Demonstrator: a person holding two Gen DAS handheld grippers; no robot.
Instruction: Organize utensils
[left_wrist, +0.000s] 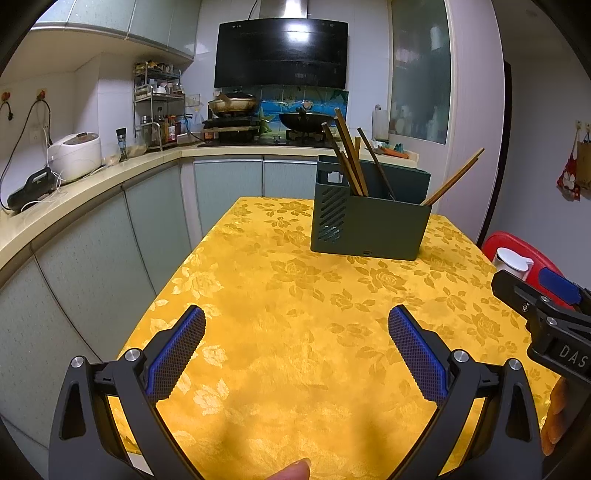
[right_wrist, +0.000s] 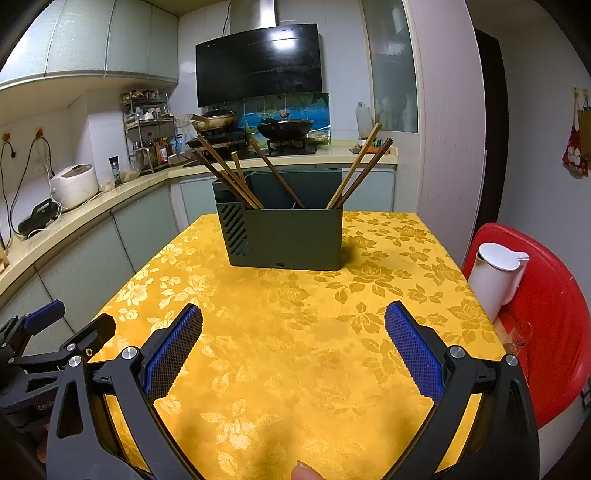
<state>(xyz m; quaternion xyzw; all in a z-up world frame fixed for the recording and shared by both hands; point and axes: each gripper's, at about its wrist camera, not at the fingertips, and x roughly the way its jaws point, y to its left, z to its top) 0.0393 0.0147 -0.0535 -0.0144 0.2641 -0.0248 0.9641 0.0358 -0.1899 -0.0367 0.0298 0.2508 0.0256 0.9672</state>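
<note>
Hovering above the near edge of a table draped in a yellow floral cloth (right_wrist: 295, 332), the left gripper (left_wrist: 295, 343) and the right gripper (right_wrist: 293, 345) both stand spread wide with nothing between their blue pads (right_wrist: 173, 354). They sit side by side, the left gripper just beside the table's left edge and the right one near its right edge; each shows at the rim of the other's view. A fingertip (left_wrist: 291, 470) of the person holding the tool pokes in at the bottom of each view. Farther along, toward the far edge and slightly right of the table's middle, stands a dark green utensil holder (right_wrist: 291, 236) with slotted vents on its left end. Wooden chopsticks (right_wrist: 229, 173) lean out of it in several directions, some from the left compartment, others from the right. Past the table's right edge, a white jug (right_wrist: 496, 277) rests on a red seat (right_wrist: 546, 332). Beyond the far edge runs a kitchen counter (right_wrist: 147, 181) carrying a rice cooker (right_wrist: 74, 184), with woks on the stove under a black range hood (right_wrist: 258, 62).
</note>
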